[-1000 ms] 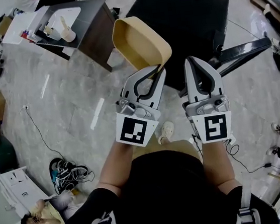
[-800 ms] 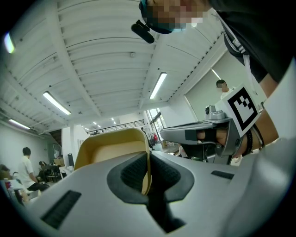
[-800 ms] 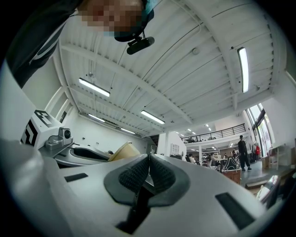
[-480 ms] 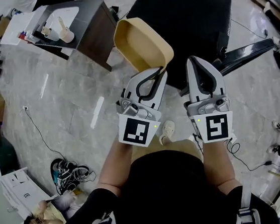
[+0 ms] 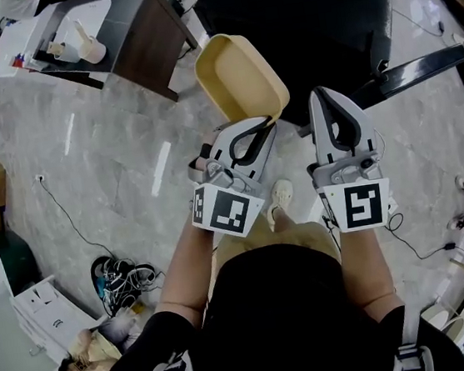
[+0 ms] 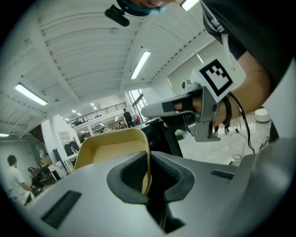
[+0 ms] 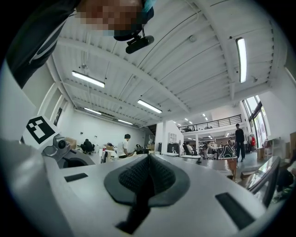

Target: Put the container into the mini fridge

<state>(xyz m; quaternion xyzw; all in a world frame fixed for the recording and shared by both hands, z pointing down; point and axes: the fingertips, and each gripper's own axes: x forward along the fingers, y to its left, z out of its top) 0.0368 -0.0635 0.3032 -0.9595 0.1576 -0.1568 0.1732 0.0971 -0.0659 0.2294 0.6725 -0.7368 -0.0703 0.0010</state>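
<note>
A tan open-topped container [image 5: 239,74] is held tilted above the floor, its rim pinched by my left gripper [image 5: 266,124], which is shut on it. In the left gripper view the container's thin wall [image 6: 111,148] runs between the jaws of the left gripper [image 6: 147,163]. My right gripper [image 5: 329,97] stands beside it on the right, shut and empty; its pads meet in the right gripper view [image 7: 148,162]. The black mini fridge [image 5: 304,20] lies just beyond both grippers, seen from above.
A dark table [image 5: 142,32] with white cups stands at the upper left. A black panel [image 5: 416,74] juts out right of the fridge. Cables [image 5: 122,278], a white box [image 5: 41,309] and a seated person [image 5: 88,349] are on the floor at lower left.
The table and fridge have slid up in the head view, and both grippers sit slightly lower and further right. The left gripper keeps its hold on the container.
</note>
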